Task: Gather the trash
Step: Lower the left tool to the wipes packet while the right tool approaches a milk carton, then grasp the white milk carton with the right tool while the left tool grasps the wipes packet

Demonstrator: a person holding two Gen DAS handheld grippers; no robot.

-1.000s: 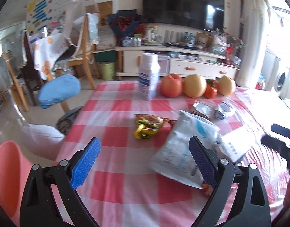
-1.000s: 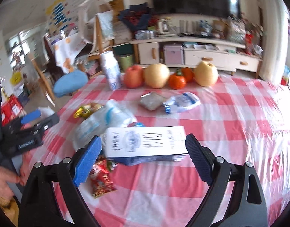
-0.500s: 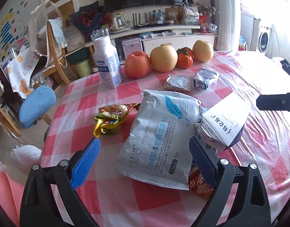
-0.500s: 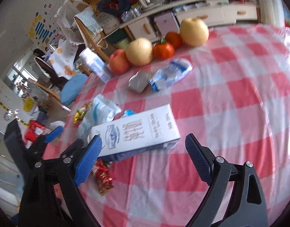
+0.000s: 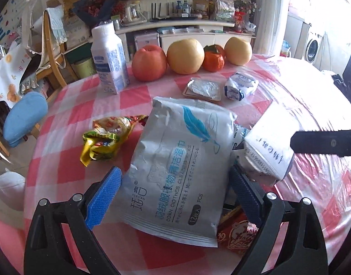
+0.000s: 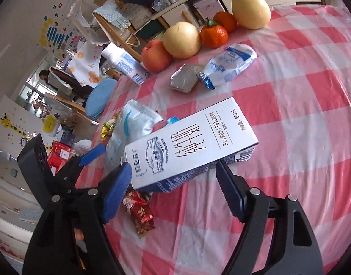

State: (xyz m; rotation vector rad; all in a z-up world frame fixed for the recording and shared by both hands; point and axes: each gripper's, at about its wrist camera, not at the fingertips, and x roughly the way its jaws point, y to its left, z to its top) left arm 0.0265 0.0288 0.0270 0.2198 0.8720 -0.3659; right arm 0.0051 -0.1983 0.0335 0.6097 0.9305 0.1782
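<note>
A white wipes packet (image 5: 177, 165) lies flat on the red-checked tablecloth (image 5: 67, 114), between the fingers of my left gripper (image 5: 175, 194). That gripper is open, its blue pads beside the packet's edges. My right gripper (image 6: 174, 190) is low over a white milk carton (image 6: 191, 144) lying on its side. Its jaws are closing with the carton's near end between them, and the pads do not visibly press on it. In the left wrist view the carton (image 5: 267, 151) lies against the packet's right side. A red snack wrapper (image 6: 138, 210) sticks out from under the carton.
A yellow snack wrapper (image 5: 106, 139) lies left of the packet. Further back are a foil-lidded tray (image 5: 204, 89), a crumpled blue-white pouch (image 5: 240, 86), a white bottle (image 5: 110, 61) and a row of fruit (image 5: 185, 57). Chairs (image 5: 26, 119) stand beyond the table's left edge.
Both grippers came down closer to the table and rolled. The left one now straddles the wipes packet. The right one's jaws narrowed around the carton's near end.
</note>
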